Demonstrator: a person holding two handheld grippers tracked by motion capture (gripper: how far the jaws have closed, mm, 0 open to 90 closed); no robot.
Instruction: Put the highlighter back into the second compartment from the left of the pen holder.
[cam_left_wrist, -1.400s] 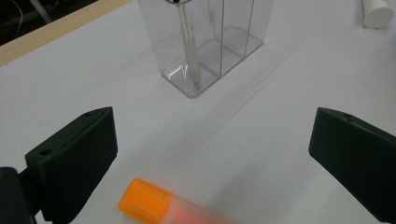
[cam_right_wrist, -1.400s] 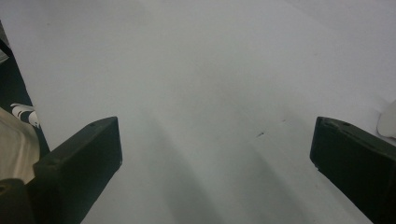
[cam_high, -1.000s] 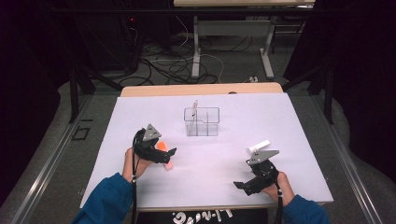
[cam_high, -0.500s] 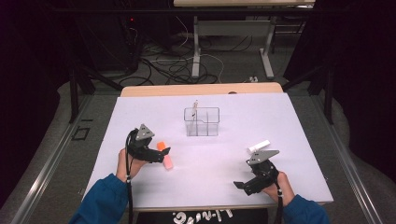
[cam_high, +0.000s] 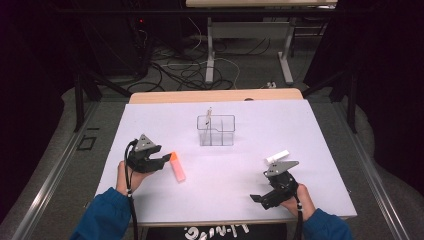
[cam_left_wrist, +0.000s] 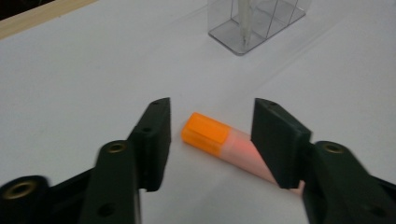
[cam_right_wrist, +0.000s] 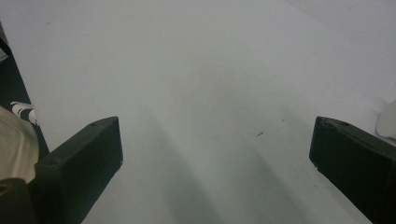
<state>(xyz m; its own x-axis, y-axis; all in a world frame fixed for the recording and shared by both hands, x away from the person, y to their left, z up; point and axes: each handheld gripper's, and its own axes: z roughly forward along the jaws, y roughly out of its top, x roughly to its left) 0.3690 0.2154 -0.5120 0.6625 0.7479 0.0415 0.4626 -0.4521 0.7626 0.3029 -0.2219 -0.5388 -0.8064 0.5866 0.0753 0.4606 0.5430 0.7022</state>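
Left claw closing around the orange marker on the counter.

The orange marker (cam_left_wrist: 219, 142) lies flat at lower left of centre in the high view, slanting between the jaws of the left claw (cam_left_wrist: 210, 140). Those jaws have just been closing and stand about half open, one apparently touching the barrel, a gap at the other. Because the marker lies skewed, it could roll or pivot away. The right claw (cam_high: 270, 192), lower right, gapes wide and empty beside a white piece (cam_high: 276, 156); a clear organizer (cam_high: 216, 130) stands beyond.
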